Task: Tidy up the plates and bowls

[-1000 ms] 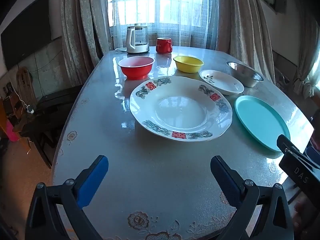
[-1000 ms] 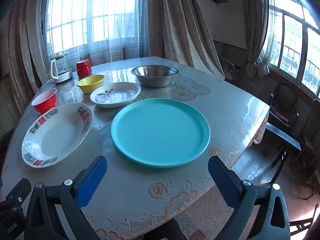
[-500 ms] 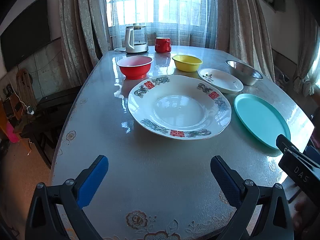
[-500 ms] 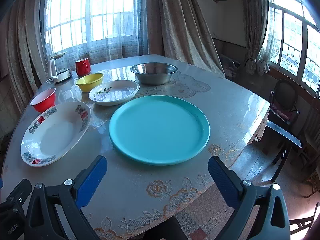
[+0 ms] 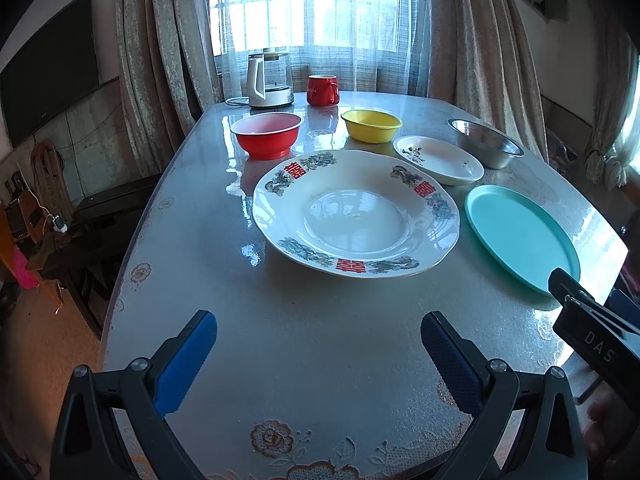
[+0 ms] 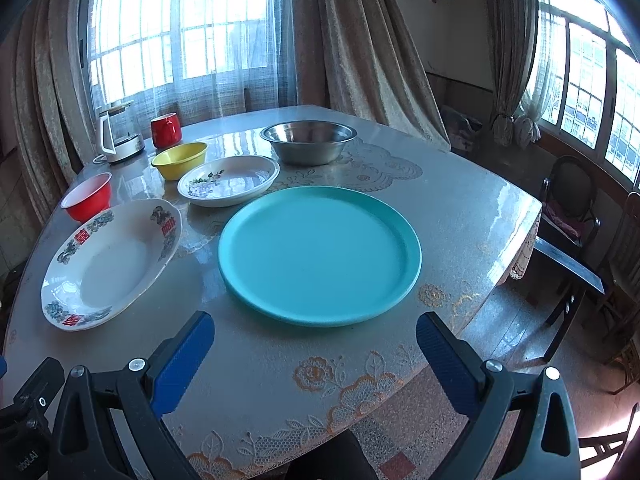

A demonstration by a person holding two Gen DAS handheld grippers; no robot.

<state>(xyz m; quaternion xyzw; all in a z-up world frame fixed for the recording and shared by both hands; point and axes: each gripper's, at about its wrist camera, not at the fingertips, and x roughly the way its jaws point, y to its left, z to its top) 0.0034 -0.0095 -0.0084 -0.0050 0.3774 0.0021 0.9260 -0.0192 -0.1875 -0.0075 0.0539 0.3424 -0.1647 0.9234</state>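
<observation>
Teal, round and matte, flat plate point(image 6: 319, 254) near table point(image 6: 460, 216) front edge, beside glossy scalloped white dish point(image 5: 355, 213). Beyond: red bowl point(image 5: 266, 134), yellow bowl point(image 5: 371, 125), steel bowl point(image 6: 308, 141), small floral plate point(image 6: 229, 179). Left gripper point(image 5: 319, 342) and right gripper point(image 6: 315, 340) gaping wide, empty.

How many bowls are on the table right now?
3. The red bowl sits far left near the kettle, the yellow bowl is right of it by the red mug, and the steel bowl is far right. None looks hidden.
</observation>
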